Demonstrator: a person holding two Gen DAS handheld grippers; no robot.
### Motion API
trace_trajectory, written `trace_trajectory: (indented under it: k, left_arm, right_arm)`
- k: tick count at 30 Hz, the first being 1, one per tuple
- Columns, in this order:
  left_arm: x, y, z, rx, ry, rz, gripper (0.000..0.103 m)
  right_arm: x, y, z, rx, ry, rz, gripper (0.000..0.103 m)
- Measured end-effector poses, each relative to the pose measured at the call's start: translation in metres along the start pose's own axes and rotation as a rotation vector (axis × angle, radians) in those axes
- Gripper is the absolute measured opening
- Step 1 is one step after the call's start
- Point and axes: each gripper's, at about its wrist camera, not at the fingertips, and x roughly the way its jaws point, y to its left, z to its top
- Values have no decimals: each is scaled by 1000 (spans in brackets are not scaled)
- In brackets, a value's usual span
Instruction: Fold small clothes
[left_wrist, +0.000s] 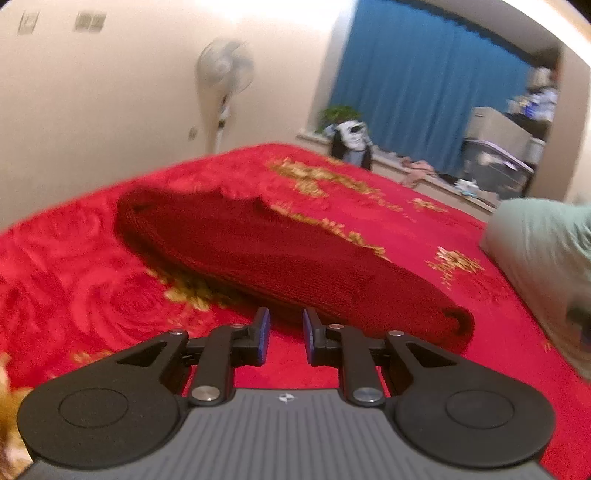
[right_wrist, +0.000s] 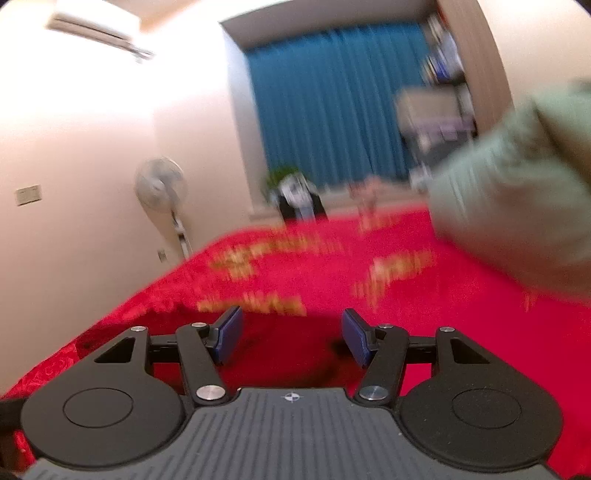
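A dark red knitted garment (left_wrist: 266, 254) lies folded flat on the red bedspread (left_wrist: 74, 266). In the left wrist view my left gripper (left_wrist: 286, 325) is open with a narrow gap, empty, its tips just short of the garment's near edge. In the right wrist view, which is blurred by motion, my right gripper (right_wrist: 291, 326) is wide open and empty above the bedspread (right_wrist: 424, 332). The garment does not show clearly in the right wrist view.
A pale green pillow (left_wrist: 543, 254) lies at the right of the bed, and shows in the right wrist view (right_wrist: 517, 206). A standing fan (left_wrist: 225, 77) is by the wall. Blue curtains (left_wrist: 424, 85) and a cluttered sill lie beyond the bed.
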Motion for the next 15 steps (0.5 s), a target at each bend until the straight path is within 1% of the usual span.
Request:
trace_trajectory:
  k: [1,3,5,6,8,9,10,12,13,14,15]
  left_arm:
    - [14,-3,3,-24,16,-3,20]
    - [42,-7,7,-74,49,-17,21]
    - [74,-7,12,-164,95,-44,24]
    - [91,-6,14,-221,128,-55,27]
    - [127,-3,15,-353,203,-54,34]
    - [142,0,16,-387,230,-47,43]
    - [159,-1,18,-413,271,-32,50]
    - [181,-3,17,-452,326,11,50]
    - [188,1,18,-484,329,32,50]
    - [191,2,19,-503,329,41,46]
    - [193,3,22,-502,328,42,37]
  right_arm:
    - [7,-2,-2,24,34,-16,61]
    - [13,-9,1,74,21,3,61]
    - [17,-13,4,84,6,-1,56]
    - [18,-15,4,82,2,-3,54]
    - [22,-18,5,82,4,-4,51]
    - [23,-20,6,85,2,-3,51]
    - [24,-23,6,90,-1,-3,51]
    - [28,-23,8,98,-1,-9,52]
    - [28,-25,8,102,1,-9,52]
    - [28,-27,7,104,5,-7,52]
    - [30,-29,6,105,10,-4,52]
